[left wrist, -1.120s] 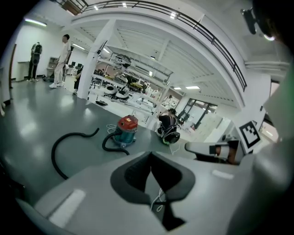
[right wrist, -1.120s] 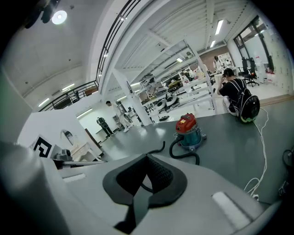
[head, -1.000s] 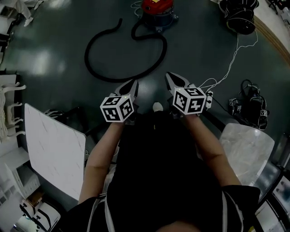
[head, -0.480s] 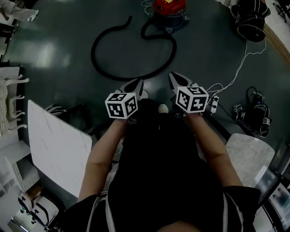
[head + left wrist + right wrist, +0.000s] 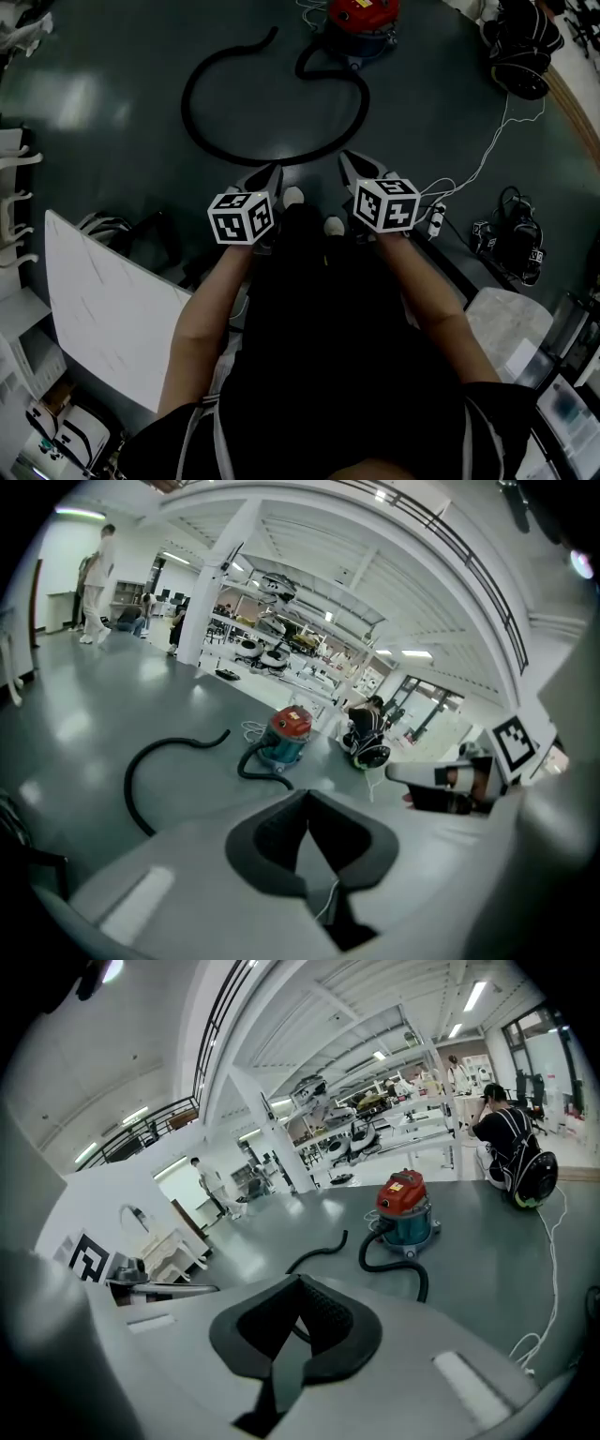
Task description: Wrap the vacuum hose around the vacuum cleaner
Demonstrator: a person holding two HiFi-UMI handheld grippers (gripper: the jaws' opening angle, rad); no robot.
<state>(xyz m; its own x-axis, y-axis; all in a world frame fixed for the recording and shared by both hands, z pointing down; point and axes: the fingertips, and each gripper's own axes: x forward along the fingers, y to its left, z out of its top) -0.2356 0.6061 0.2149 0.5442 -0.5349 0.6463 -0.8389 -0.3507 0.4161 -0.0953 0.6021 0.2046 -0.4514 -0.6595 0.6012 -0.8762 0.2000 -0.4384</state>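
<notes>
A red-topped vacuum cleaner [image 5: 362, 22] with a teal body stands on the dark floor at the top of the head view; it shows too as the vacuum cleaner [image 5: 286, 735] and the vacuum cleaner [image 5: 405, 1207]. Its black hose [image 5: 246, 155] runs from the body in a wide loop over the floor, the free end lying up left. My left gripper [image 5: 276, 171] and right gripper [image 5: 346, 159] hang side by side just short of the loop, both shut and empty. The hose [image 5: 141, 771] and the hose [image 5: 403, 1267] lie ahead of the jaws.
A white cable [image 5: 487, 131] trails across the floor at right towards black bags [image 5: 520, 47] and a heap of gear [image 5: 511, 234]. White boards [image 5: 103, 309] lean at left and lower right. Shelving and people stand far off in the hall.
Both grippers have moved forward and slightly down towards the hose loop; the vacuum cleaner and hose now sit closer in the head view. Both jaws stayed shut.
</notes>
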